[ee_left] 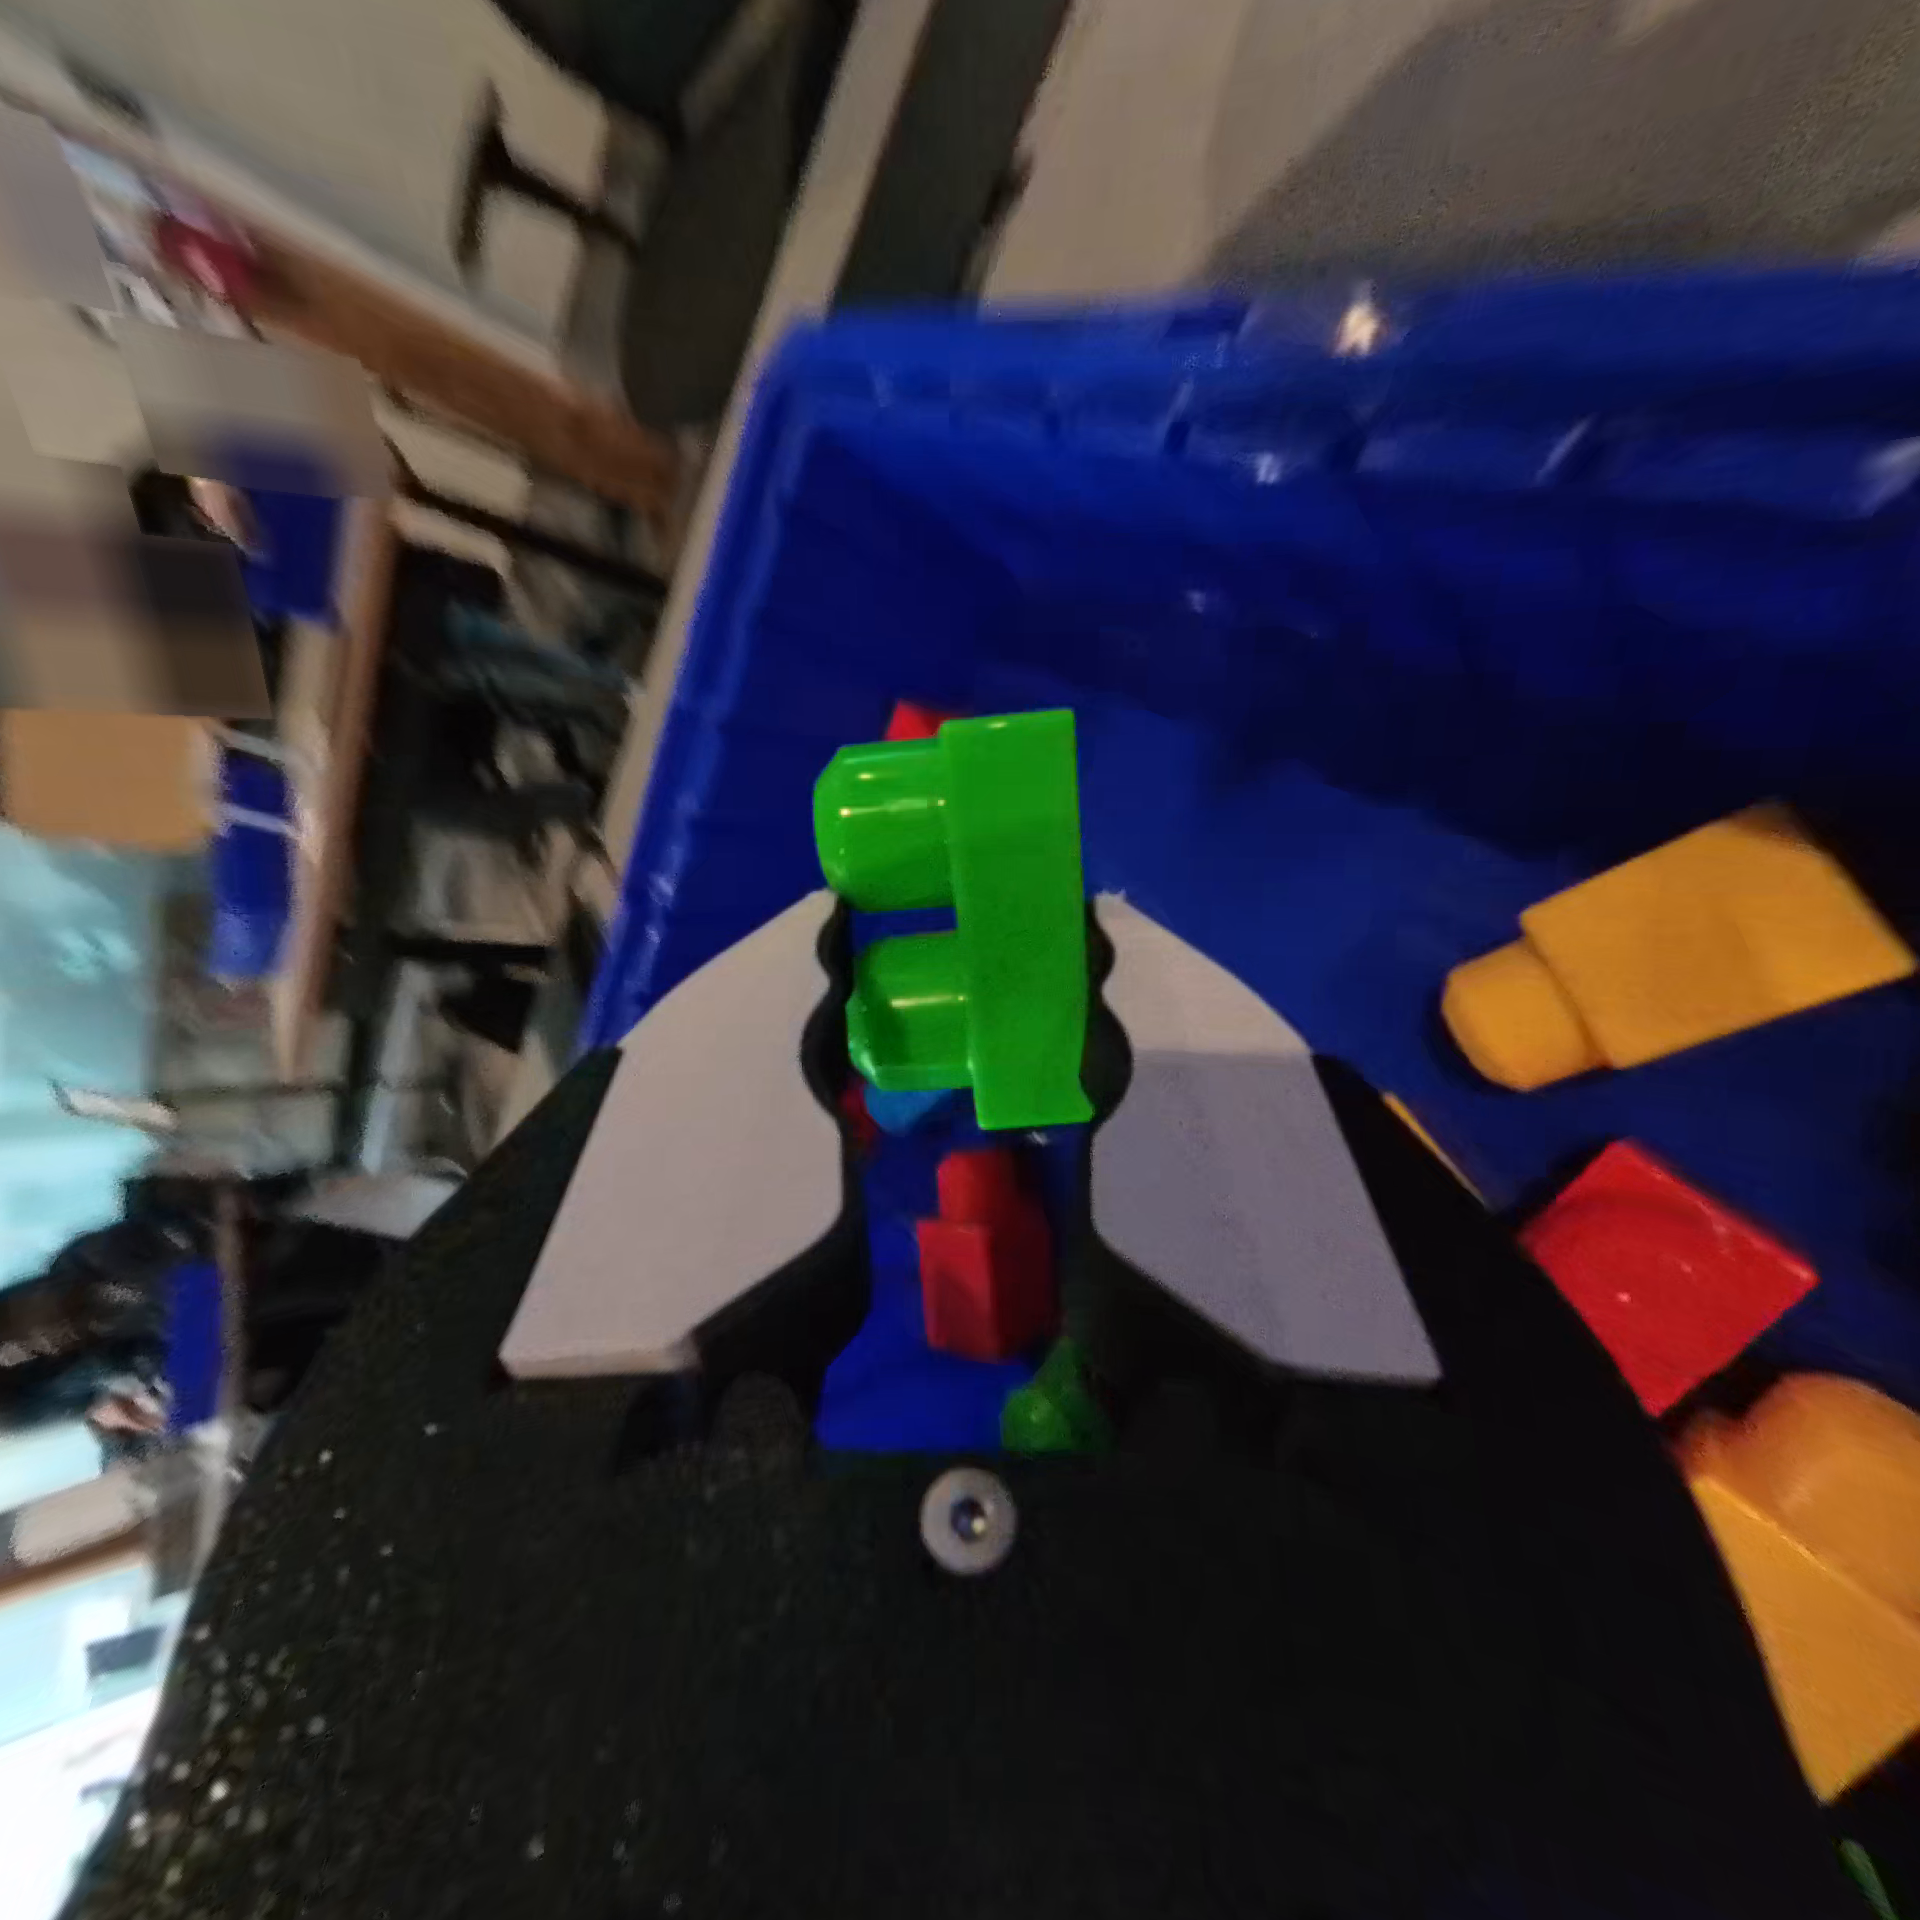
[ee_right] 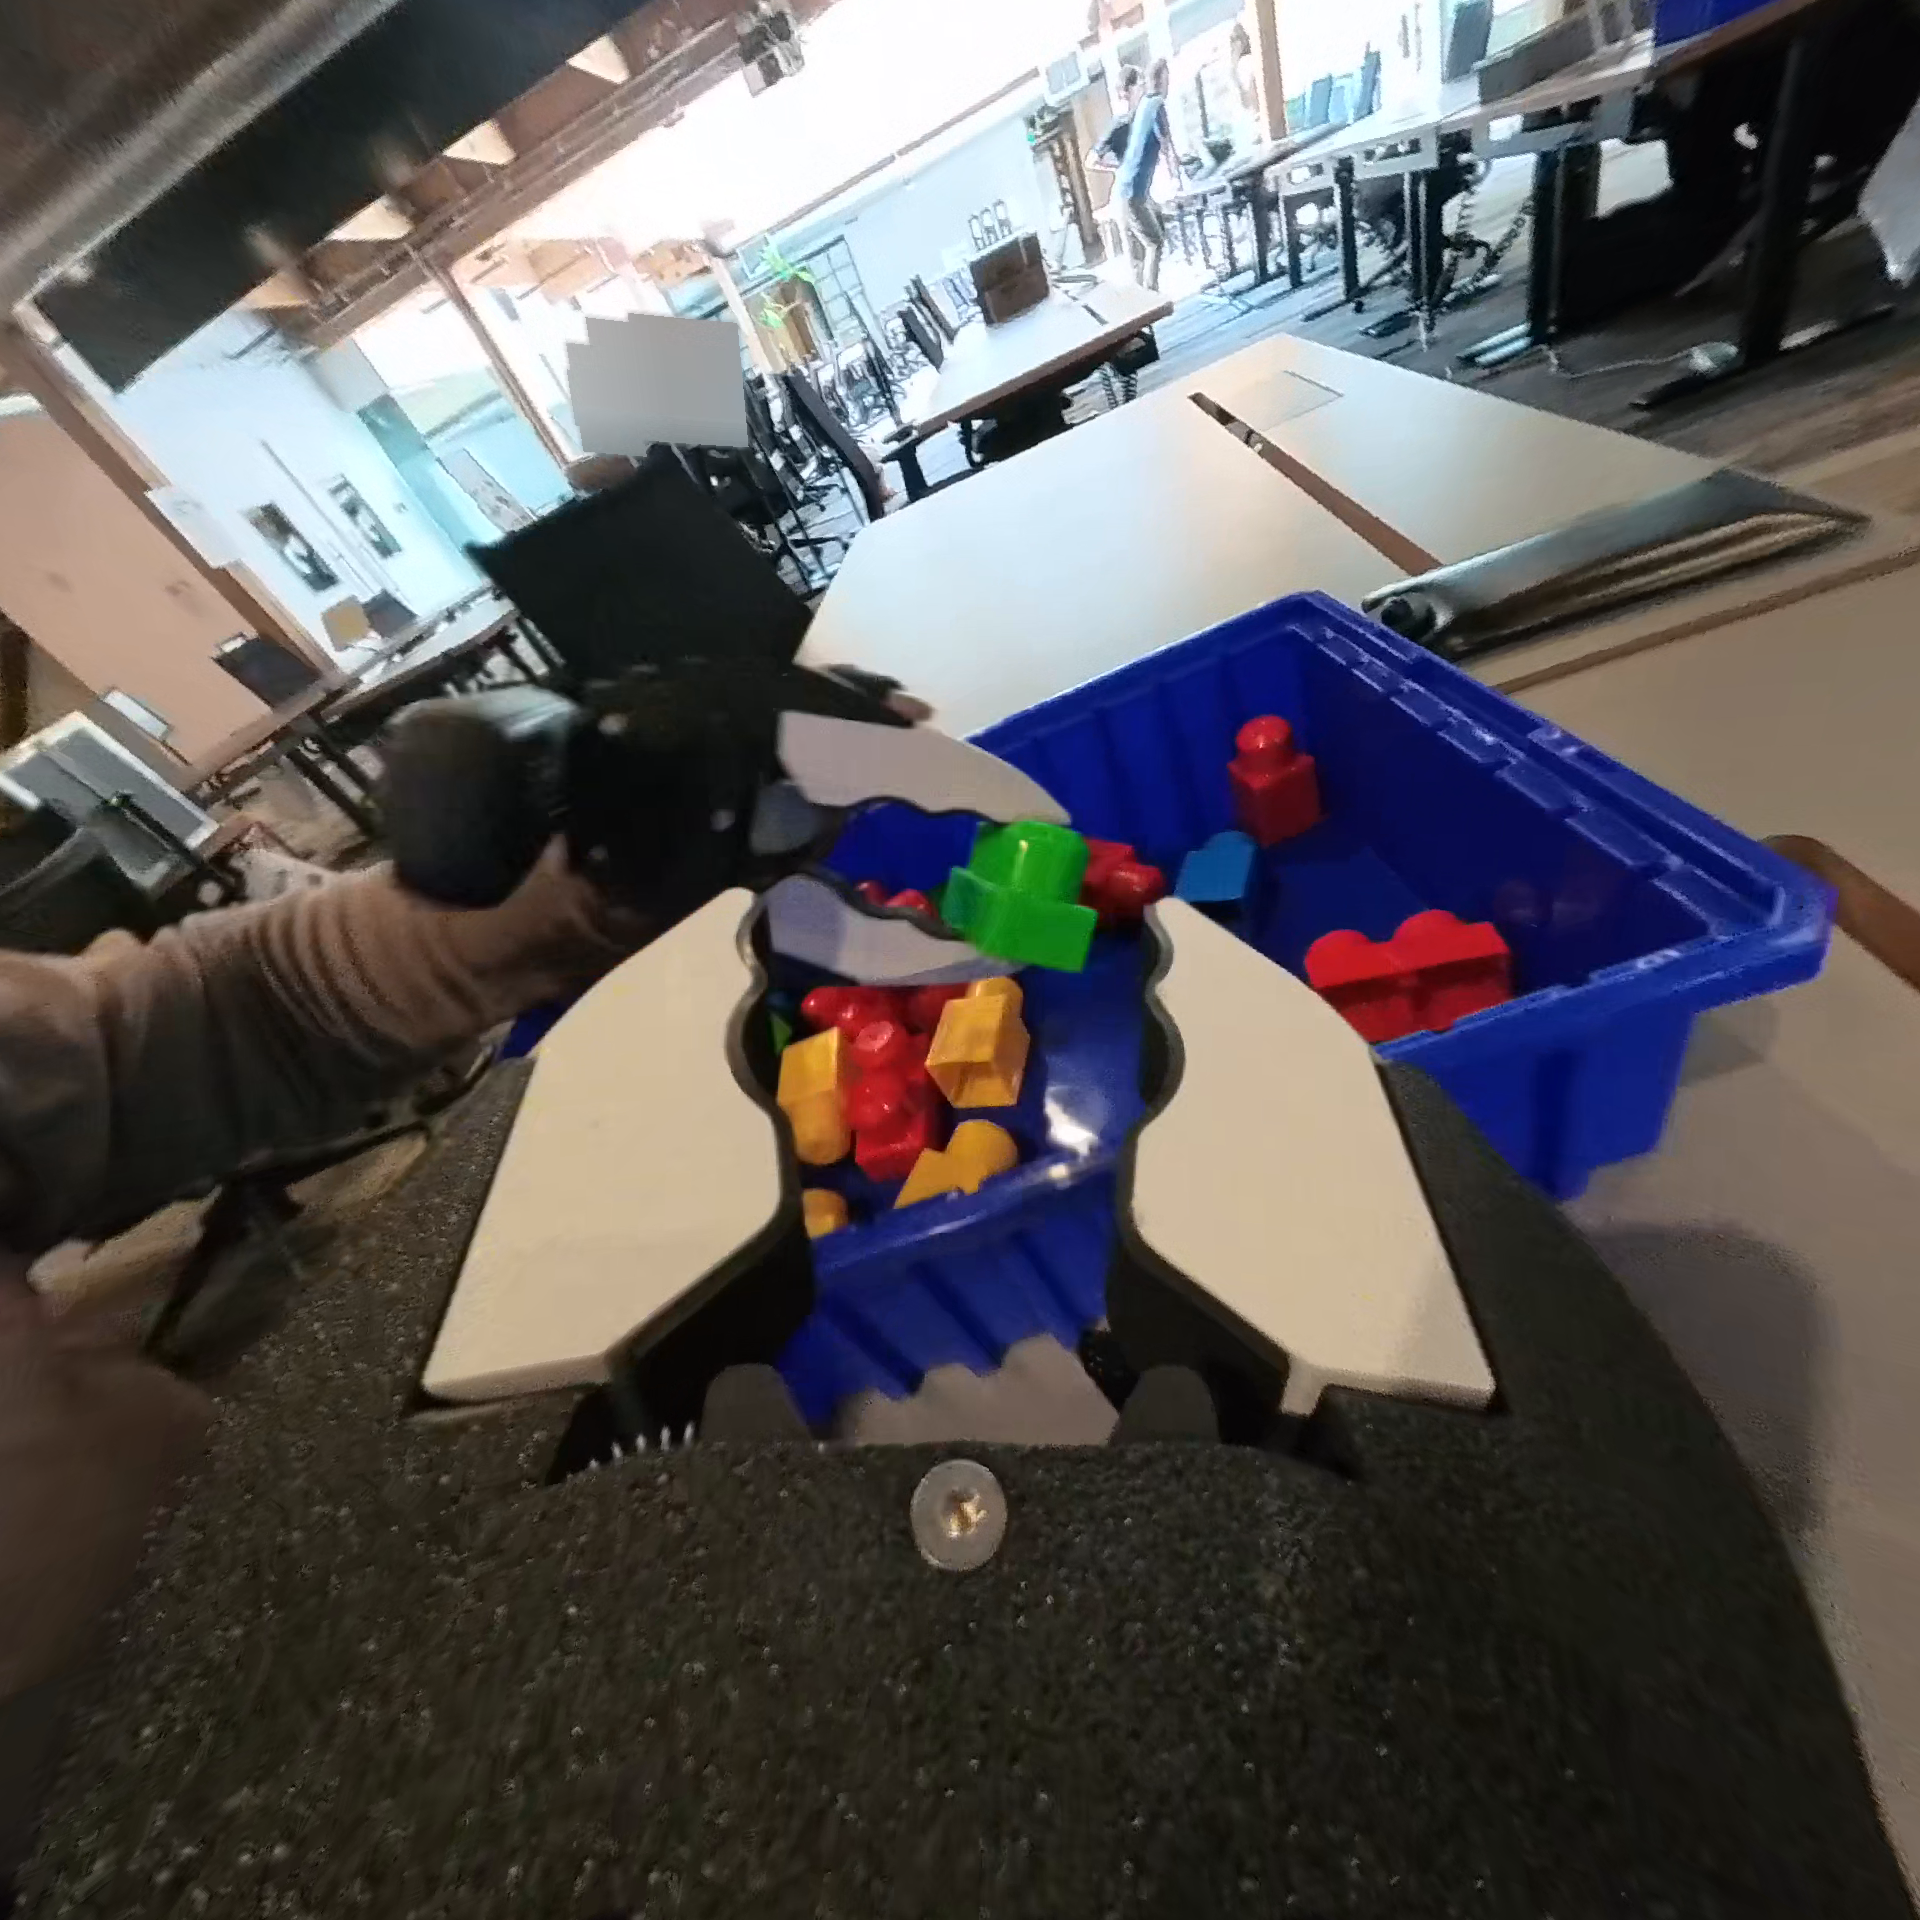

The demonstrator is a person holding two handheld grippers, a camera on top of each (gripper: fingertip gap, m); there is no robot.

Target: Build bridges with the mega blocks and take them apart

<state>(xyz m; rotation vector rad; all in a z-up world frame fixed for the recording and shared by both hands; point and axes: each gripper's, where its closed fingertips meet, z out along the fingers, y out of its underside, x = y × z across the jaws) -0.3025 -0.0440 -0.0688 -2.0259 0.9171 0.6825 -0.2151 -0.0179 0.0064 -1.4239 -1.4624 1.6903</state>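
My left gripper [ee_left: 961, 987] is shut on a green two-stud block [ee_left: 977, 914] and holds it above the blue bin [ee_left: 1351, 540], studs pointing left. The right wrist view shows that left gripper [ee_right: 940, 883] from the side with the green block [ee_right: 1023, 899] in its fingers, over the bin's left end. My right gripper [ee_right: 951, 977] is open and empty, just in front of the bin's near wall [ee_right: 966, 1278]. Several red [ee_right: 1408, 971], yellow [ee_right: 977, 1044] and blue [ee_right: 1221, 868] blocks lie loose in the bin.
The bin stands on a pale grey table [ee_right: 1766, 1143]. A dark folded mat [ee_right: 1621, 566] lies behind it. A person's sleeved arm [ee_right: 260, 1018] holds the left gripper from the left. Desks and chairs [ee_right: 997, 364] fill the room behind. Left tips to right tips: about 12 cm.
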